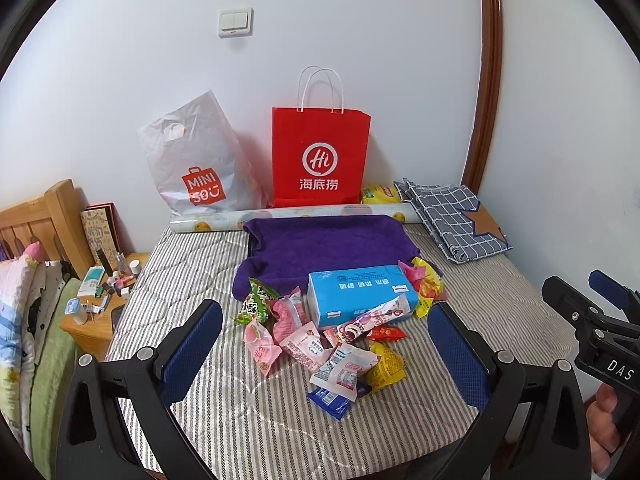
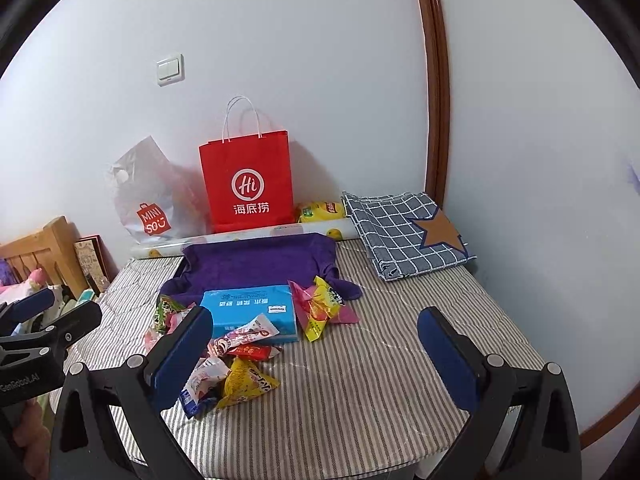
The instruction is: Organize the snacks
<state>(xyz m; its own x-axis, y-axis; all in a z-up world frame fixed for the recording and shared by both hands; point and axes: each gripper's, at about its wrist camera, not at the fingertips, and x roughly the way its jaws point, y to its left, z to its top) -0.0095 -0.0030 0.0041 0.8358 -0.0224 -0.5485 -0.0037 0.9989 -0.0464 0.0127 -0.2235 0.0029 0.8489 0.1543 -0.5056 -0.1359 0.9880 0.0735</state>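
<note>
Both tools hung low over the striped mattress (image 1: 192,248), jaws spread wide and holding nothing. The left gripper (image 1: 325,342) framed the heap of snack packets (image 1: 320,344) between its blue pads; the right gripper (image 2: 315,354) sat off to the side, "DAS" legible on its body in the left view, "GenRobot.AI" on the left tool in the right view. A blue wafer packet (image 1: 330,398) lay nearest, then a yellow pouch (image 1: 386,366), pink wrappers, a green packet (image 1: 256,300). Behind them rested a blue tissue pack (image 1: 356,292) with upside-down Chinese print, more yellow and pink wrappers (image 2: 320,308) touching its right end. Next came a purple towel (image 1: 324,246), a roll of patterned paper (image 1: 212,222), folded checked cloth with a star (image 2: 404,232). Against the wall stood a red "Hi 海底捞" paper bag (image 1: 320,156) and a grey "MINISO" plastic bag (image 1: 196,160).
</note>
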